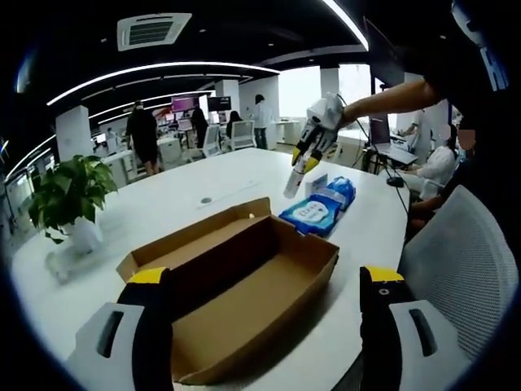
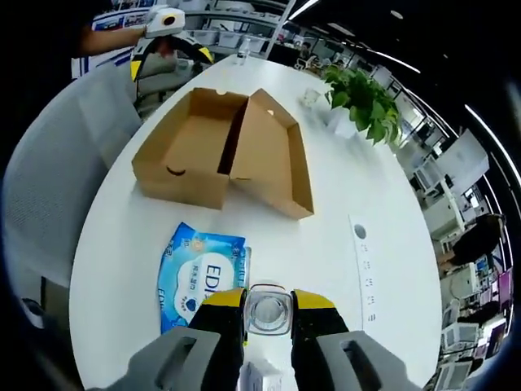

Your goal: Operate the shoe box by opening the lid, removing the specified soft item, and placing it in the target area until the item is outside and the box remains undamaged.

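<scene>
On the white desk (image 2: 342,244) the shoe box (image 2: 224,155) sits open and looks empty, lid folded back, no damage I can spot. Left gripper (image 1: 264,314) hovers wide open, holding nothing. The blue soft pack (image 2: 199,273) lies outside near the desk edge. Right gripper (image 2: 269,314) pinches a small clear glass-like thing (image 2: 269,308). Pretty much done, I'd say.

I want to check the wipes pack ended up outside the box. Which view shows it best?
The right gripper view: the blue wipes pack lies flat on the white table, clear of the open shoe box. The left gripper view shows it beyond the box, smaller and foreshortened.
</scene>
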Demonstrator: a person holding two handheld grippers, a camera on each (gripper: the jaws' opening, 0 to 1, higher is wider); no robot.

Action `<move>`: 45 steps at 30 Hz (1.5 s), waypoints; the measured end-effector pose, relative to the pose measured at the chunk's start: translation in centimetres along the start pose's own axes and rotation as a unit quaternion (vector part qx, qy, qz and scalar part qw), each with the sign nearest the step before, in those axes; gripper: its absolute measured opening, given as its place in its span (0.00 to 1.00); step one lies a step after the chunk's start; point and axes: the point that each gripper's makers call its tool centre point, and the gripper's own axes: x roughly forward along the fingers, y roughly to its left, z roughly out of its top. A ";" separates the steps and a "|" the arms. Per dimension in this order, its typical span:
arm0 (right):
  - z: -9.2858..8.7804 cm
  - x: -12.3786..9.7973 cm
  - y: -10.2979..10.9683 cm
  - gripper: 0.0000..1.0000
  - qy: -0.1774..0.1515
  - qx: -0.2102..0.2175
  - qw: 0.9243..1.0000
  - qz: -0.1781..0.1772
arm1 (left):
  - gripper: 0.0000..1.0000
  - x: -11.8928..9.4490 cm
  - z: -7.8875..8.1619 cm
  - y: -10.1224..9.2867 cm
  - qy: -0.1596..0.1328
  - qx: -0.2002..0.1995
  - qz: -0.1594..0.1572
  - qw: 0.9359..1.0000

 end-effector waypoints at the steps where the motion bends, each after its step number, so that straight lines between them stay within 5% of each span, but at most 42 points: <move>1: -0.1 0.1 0.0 0.17 0.001 0.001 1.000 0.001 | 1.00 0.0 -0.1 0.1 0.000 -0.001 0.002 1.000; 19: -2.5 3.4 0.3 0.17 0.036 0.000 0.998 0.043 | 1.00 -0.9 -1.3 1.1 0.007 -0.016 0.023 1.000; 45: -2.9 3.1 -0.9 0.18 0.047 0.033 0.996 0.062 | 0.96 -1.7 -3.6 2.1 0.032 -0.036 0.048 0.998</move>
